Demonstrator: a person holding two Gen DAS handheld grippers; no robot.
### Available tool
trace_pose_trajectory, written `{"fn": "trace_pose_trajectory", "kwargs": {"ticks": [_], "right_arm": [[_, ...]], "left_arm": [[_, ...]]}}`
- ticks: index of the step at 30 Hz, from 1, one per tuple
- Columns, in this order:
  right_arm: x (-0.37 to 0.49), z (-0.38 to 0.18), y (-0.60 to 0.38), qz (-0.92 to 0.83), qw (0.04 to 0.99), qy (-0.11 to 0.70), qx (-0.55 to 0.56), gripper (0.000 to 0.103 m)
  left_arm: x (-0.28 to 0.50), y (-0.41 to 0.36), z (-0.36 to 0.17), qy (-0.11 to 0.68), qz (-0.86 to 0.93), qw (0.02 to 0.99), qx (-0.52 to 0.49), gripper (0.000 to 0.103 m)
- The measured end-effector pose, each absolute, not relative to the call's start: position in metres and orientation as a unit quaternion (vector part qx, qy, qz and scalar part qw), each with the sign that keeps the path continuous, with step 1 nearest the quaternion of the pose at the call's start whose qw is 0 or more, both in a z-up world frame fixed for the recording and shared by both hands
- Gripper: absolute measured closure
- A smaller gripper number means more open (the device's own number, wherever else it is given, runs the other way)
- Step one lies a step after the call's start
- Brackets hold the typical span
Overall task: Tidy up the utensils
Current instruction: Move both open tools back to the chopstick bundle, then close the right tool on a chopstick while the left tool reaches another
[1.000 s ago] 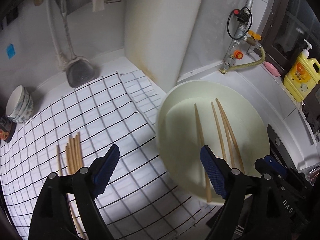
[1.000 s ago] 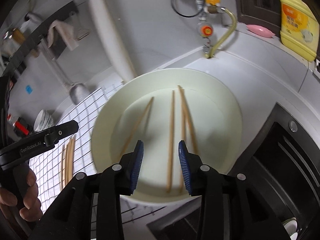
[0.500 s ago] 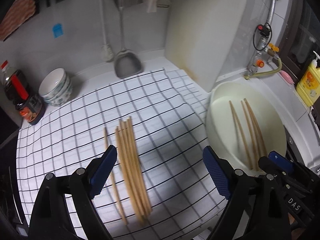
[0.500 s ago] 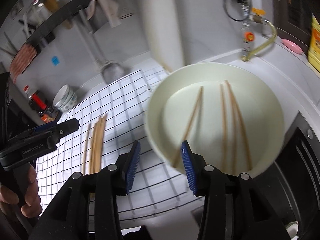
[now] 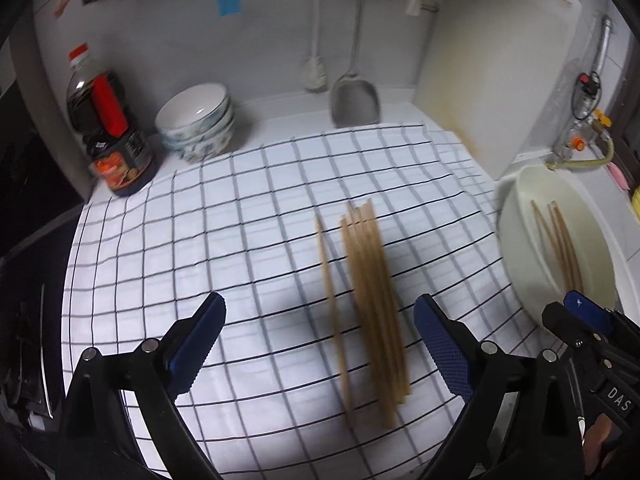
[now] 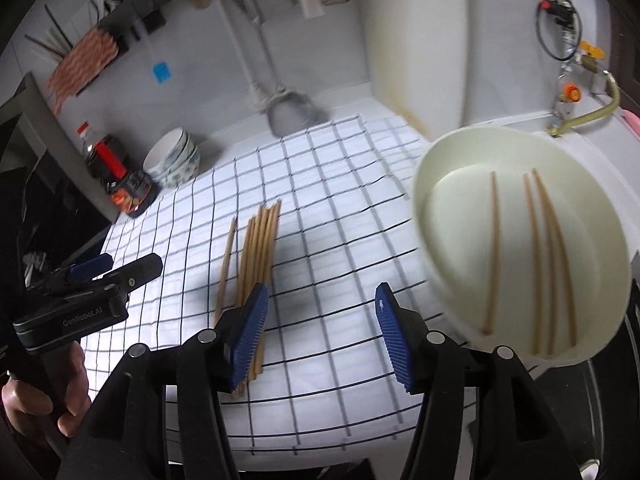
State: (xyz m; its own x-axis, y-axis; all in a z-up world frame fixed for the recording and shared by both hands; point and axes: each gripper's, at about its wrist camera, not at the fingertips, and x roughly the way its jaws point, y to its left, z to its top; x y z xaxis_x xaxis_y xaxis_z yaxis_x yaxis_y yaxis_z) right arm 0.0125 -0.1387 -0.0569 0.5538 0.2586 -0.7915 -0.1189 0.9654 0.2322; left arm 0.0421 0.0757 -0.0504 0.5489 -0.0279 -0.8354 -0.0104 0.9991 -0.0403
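My left gripper (image 5: 318,344) hangs over the checked cloth (image 5: 200,220), jaws opening wide and empty, with the bundle of wooden chopsticks (image 5: 372,304) lying flat on the cloth between and just ahead of its fingers, long axis running away from me. My right gripper (image 6: 320,332), also opening and empty, sits right of that bundle, with the cream basin (image 6: 448,168) and three more chopsticks (image 6: 532,252) further right, so the left looks better placed for the bundle.
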Motion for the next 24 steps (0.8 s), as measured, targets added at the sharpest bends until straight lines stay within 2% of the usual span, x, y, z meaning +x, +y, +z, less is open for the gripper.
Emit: {"fn": "trace_pose_trajectory", "kwargs": {"ticks": [14, 24], "right_arm": [[0.040, -0.126, -0.083, 0.118, 0.858, 0.498, 0.041, 0.049], [0.063, -0.151, -0.062, 0.099, 0.862, 0.497, 0.007, 0.049]], "left_arm": [[0.043, 0.106, -0.115, 0.498, 0.000, 0.867, -0.019, 0.010], [0.052, 0.115, -0.140, 0.508, 0.001, 0.861, -0.028, 0.010]]}}
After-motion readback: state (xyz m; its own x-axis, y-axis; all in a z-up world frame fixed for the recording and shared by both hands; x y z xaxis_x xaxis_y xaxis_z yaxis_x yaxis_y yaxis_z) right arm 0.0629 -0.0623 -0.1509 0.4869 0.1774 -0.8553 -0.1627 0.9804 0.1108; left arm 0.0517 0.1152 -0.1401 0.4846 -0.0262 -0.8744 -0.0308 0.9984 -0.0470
